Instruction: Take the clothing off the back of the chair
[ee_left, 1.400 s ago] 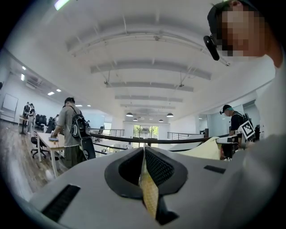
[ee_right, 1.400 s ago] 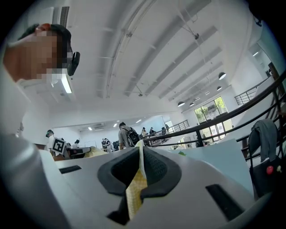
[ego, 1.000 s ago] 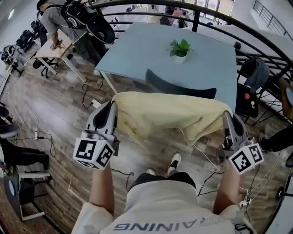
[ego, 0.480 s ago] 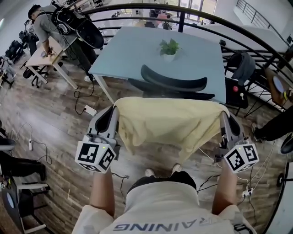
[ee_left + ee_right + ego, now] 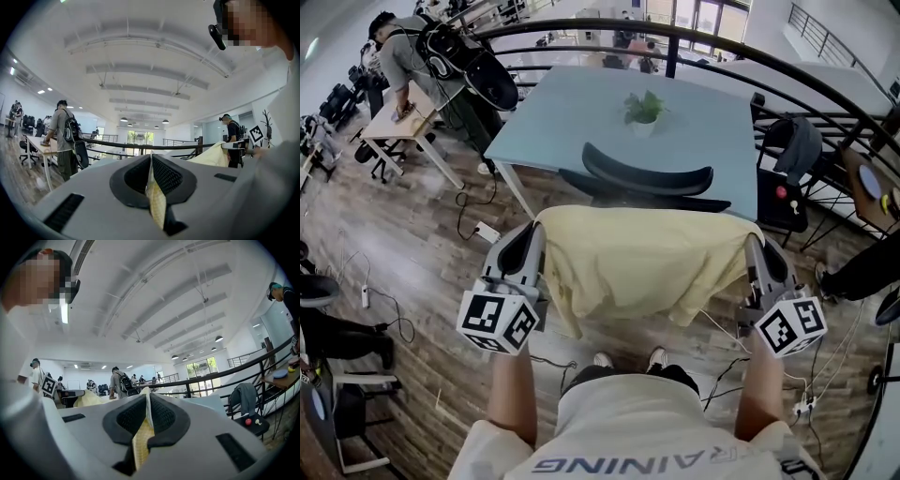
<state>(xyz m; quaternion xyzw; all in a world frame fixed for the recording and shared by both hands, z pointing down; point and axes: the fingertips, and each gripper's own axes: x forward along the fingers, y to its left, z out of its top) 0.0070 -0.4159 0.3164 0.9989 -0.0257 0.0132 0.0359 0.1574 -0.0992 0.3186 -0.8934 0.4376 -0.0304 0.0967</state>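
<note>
A pale yellow garment [image 5: 642,258] hangs spread in the air between my two grippers, clear of the black chair [image 5: 649,178] behind it. My left gripper [image 5: 539,225] is shut on the garment's left top corner, and a strip of yellow cloth [image 5: 153,194] shows pinched between its black pads. My right gripper [image 5: 753,236] is shut on the right top corner, with yellow cloth [image 5: 142,437] clamped between its pads. The chair's curved backrest is bare and stands against the light blue table [image 5: 581,103].
A small potted plant [image 5: 643,109] sits on the table. A curved black railing [image 5: 722,47] runs behind it. A second chair with a grey garment [image 5: 795,150] stands at the right. A person with a backpack [image 5: 422,56] leans over a desk at the far left. Cables lie on the wood floor [image 5: 422,272].
Both grippers drew the yellow garment back toward me, away from the chair. The chair's backrest, partly covered a second ago, now shows whole behind the cloth.
</note>
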